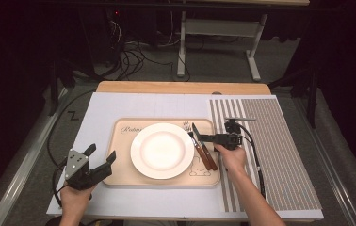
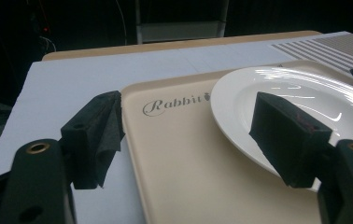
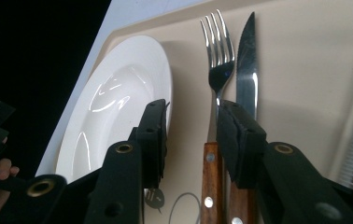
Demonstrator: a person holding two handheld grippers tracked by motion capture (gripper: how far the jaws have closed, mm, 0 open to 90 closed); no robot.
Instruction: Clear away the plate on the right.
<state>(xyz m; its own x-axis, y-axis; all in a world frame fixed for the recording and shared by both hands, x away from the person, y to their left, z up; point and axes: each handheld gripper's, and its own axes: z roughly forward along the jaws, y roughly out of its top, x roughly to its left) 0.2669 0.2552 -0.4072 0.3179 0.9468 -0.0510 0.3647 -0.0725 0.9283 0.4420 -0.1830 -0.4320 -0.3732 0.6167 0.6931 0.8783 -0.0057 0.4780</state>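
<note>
A white plate (image 1: 162, 150) (image 2: 296, 93) (image 3: 114, 102) sits in the middle of a beige tray (image 1: 124, 141) (image 2: 179, 154) (image 3: 305, 56). To its right a fork (image 1: 200, 153) (image 3: 219, 51) and a knife (image 1: 209, 158) (image 3: 248, 56), both with wooden handles, lie side by side on the tray. My right gripper (image 1: 196, 134) (image 3: 191, 116) hovers over their upper ends, pointing toward the plate, open, with bare tray between its jaws. At the tray's left edge my left gripper (image 1: 101, 152) (image 2: 188, 105) stands wide open and empty.
The tray rests on a white board (image 1: 105, 106) on a wooden table. A striped mat (image 1: 270, 150) covers the table's right side. Cables trail from both grippers. Beyond the table's far edge are dark floor, cables and a desk frame.
</note>
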